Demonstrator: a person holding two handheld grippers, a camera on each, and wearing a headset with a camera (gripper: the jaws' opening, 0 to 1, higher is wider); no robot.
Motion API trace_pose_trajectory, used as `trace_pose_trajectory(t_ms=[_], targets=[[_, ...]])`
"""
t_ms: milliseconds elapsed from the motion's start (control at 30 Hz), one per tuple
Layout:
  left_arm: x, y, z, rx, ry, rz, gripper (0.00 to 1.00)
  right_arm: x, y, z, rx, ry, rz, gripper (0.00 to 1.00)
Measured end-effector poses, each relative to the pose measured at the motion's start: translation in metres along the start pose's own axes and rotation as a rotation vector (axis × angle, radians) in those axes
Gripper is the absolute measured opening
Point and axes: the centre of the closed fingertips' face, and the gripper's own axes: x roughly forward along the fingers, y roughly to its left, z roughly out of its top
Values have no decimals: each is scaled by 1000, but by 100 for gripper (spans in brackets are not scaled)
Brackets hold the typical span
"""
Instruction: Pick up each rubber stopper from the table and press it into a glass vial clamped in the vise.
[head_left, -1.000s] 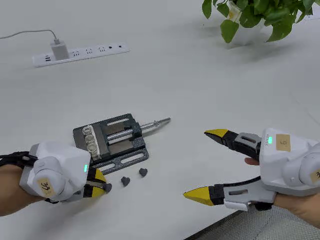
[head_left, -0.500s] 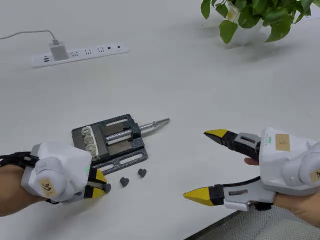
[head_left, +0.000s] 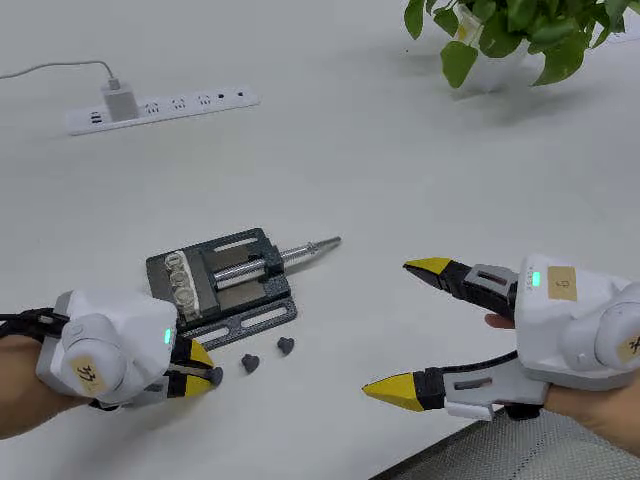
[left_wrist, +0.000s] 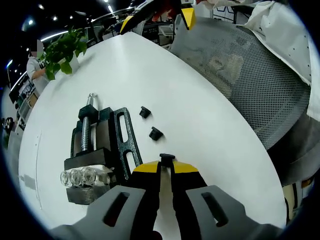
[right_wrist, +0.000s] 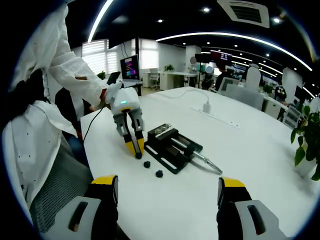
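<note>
Left gripper (head_left: 206, 372): fingers (left_wrist: 186, 169) together, clamped on one stopper (left_wrist: 166, 159) at their very tips. The stopper pokes out past the yellow ends. Which end of it faces down is too small to tell. The tips are low over the bench (head_left: 400, 160); I cannot tell whether the stopper is clear of the surface.

Outward from the tips:
- Near loose stopper (head_left: 249, 363) lies just right of the held one. Far loose stopper (head_left: 286, 345) is a little further right. Both sit on the bench, apart from each other, beside the vise's near edge.
- Vise (head_left: 240, 290) is just far of the left gripper. Its long axis runs from left-near to right-far, with the screw handle pointing right.
- Vials (head_left: 181, 279) are clamped in a row at the vise's left end. Their mouths read as upward in the head view, and all look open.

Key relation: the fingers point right along the bench, but the vials lie far and slightly left of the held stopper, back beside the gripper body. Judgement: the move calls for a lift, a draw back to the left and far, then a turn to bring the stopper down onto a mouth. The grip is only at the tips, so the stopper may twist when pressed.

Right gripper (head_left: 408, 330): fingers wide apart and empty, well apart to the right of the vise. The left is the nearer one.
</note>
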Motion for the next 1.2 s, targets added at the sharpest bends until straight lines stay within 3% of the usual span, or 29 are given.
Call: trace_pose_trajectory(t_ms=[333,533,833,900,967,1067,1200], targets=[[-10,0,12,-62,-54,46,4,3,3,15,-12,-27,21,79],[-24,4,29,-132,-128,97,4,6,7,33,-32,-54,51,77],[-49,9,48,-210,-195,188,4,12,17,63,-58,-98,110,71],[-56,9,54,-232,-217,209,4,13,20,73,-72,-112,125,70],[-63,9,63,-270,-268,230,4,13,25,83,-76,-125,148,67],[-72,6,69,-286,-284,249,4,14,30,93,-66,-119,180,64],[-83,2,80,-338,-341,280,4,14,40,109,-104,-133,219,61]])
